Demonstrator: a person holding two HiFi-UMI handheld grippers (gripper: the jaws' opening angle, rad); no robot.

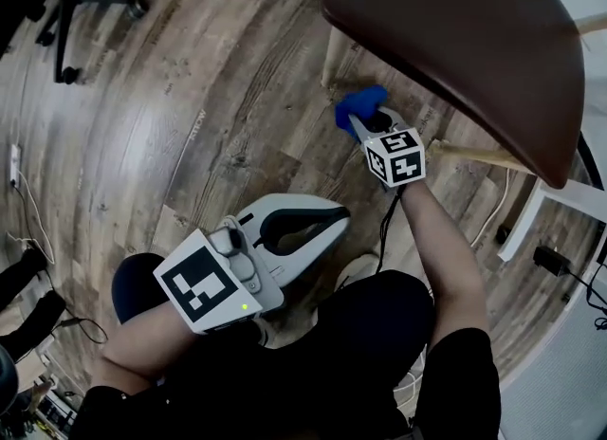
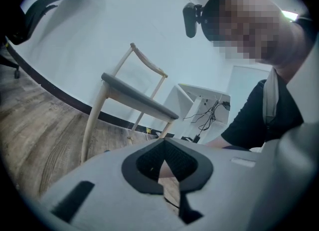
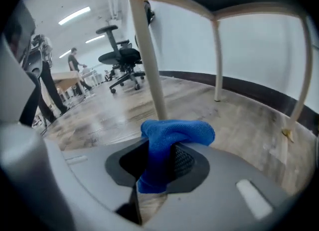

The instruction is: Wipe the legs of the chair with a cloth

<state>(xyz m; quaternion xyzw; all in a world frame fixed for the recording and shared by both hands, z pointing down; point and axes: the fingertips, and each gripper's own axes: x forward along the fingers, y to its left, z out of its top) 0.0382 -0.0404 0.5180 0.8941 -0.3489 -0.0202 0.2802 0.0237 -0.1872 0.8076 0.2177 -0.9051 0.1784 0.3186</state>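
Right gripper (image 3: 158, 168), clamped on a bunched blue cloth (image 3: 174, 133), hovers beside the brown-seated chair's pale wooden leg (image 3: 148, 60), where hard rubbing could tug the loosely pinched fold free; left gripper (image 2: 167, 173) idles, jaws together, empty.

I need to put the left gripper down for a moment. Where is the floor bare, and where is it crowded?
Bare: the wide stretch of wood floor between the office chair base, the chair leg and the left gripper. Crowded: under the seat, with more legs, the cloth and a cable.
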